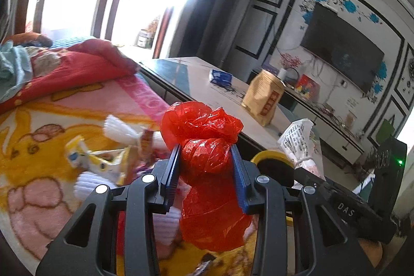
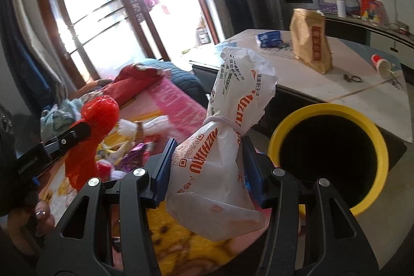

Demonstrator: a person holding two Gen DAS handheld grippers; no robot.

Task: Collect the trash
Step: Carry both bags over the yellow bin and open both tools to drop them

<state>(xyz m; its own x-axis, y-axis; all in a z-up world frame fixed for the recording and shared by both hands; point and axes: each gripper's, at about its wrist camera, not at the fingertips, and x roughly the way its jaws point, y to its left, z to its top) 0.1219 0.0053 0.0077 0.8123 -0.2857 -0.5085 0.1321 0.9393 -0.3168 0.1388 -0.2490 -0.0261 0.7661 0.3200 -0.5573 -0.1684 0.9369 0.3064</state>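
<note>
My left gripper (image 1: 205, 154) is shut on a knotted red plastic bag (image 1: 204, 136), held up above the bed; the bag also shows in the right wrist view (image 2: 99, 115). My right gripper (image 2: 208, 146) is shut on a tied white plastic bag with orange print (image 2: 222, 146), also seen from the left wrist (image 1: 301, 139). A yellow-rimmed black bin (image 2: 328, 159) stands just right of the white bag; its rim shows in the left wrist view (image 1: 269, 155). Loose wrappers (image 1: 103, 159) lie on the blanket below.
A cartoon blanket (image 1: 38, 146) and red quilt (image 1: 77, 66) cover the bed. A low table (image 2: 310, 87) behind the bin holds a brown paper bag (image 2: 310, 40), a blue packet (image 2: 269, 39), a red cup (image 2: 381, 65) and scissors (image 2: 353, 78). A TV (image 1: 341, 45) hangs on the wall.
</note>
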